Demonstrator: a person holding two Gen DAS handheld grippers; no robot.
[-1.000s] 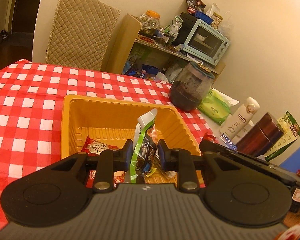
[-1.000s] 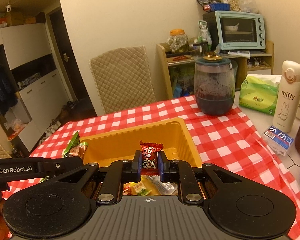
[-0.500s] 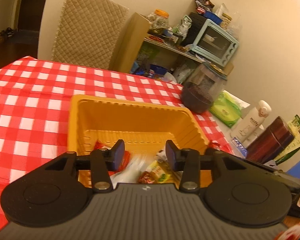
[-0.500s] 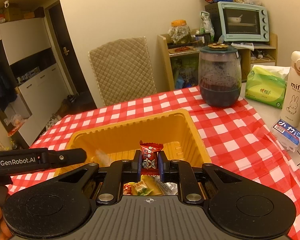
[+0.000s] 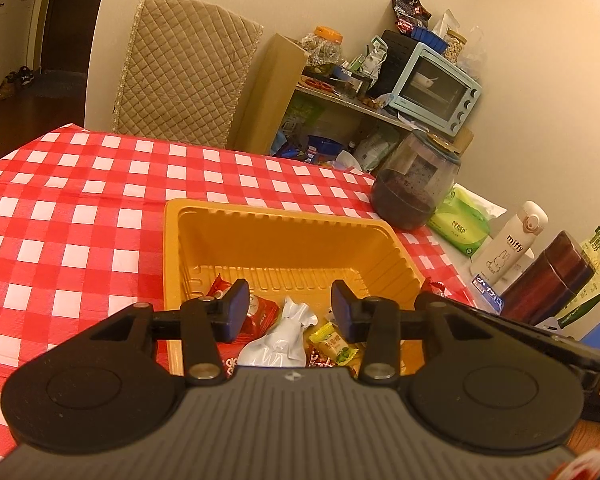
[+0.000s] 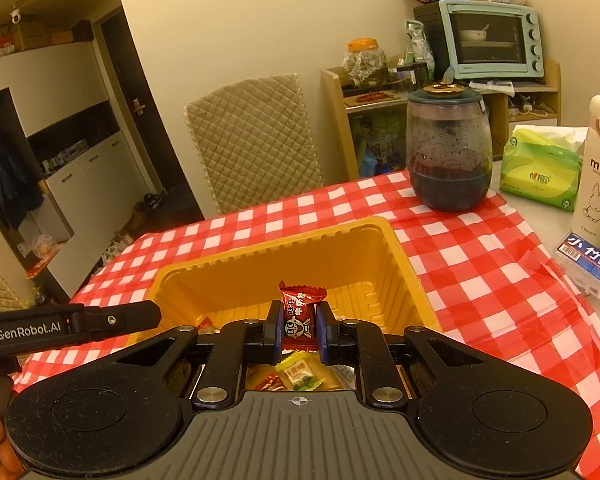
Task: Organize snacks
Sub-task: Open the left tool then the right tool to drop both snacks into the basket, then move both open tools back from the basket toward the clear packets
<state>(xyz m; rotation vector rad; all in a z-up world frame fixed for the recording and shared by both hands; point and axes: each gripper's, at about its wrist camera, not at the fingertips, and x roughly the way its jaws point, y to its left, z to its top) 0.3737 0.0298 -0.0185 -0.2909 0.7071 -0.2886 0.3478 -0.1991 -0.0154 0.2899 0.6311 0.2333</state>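
My black right gripper pinches a red candy printed with white characters. The tray is orange-yellow, the tablecloth red-and-white checked. At two o'clock, a mint-blue oven; at eleven, a beige quilted chair.

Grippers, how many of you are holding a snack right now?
1. The right gripper is shut on a red candy above the yellow tray. The left gripper is open, holding nothing.

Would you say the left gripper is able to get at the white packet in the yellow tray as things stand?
Probably yes. The left gripper is open and empty, and the white packet lies just below its fingers in the yellow tray, with nothing covering it.
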